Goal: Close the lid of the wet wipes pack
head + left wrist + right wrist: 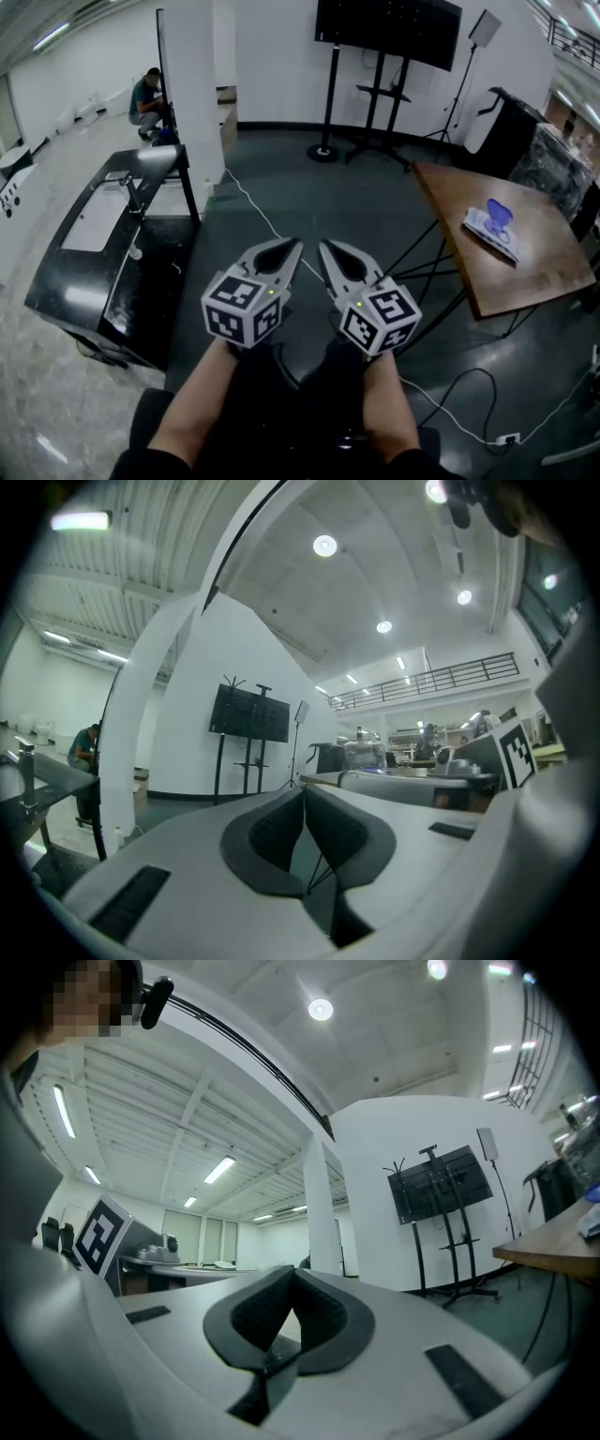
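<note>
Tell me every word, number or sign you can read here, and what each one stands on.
No words or numbers can be read in any view.
Cube on the left tongs: black-and-white square patterns, no letters.
Cube on the right tongs: the same kind of patterns.
Print on the wet wipes pack, lying on the wooden table: too small to read.
The screen on its stand: dark, nothing shown.

No readable text, labels, brands, numbers or signs anywhere.
</note>
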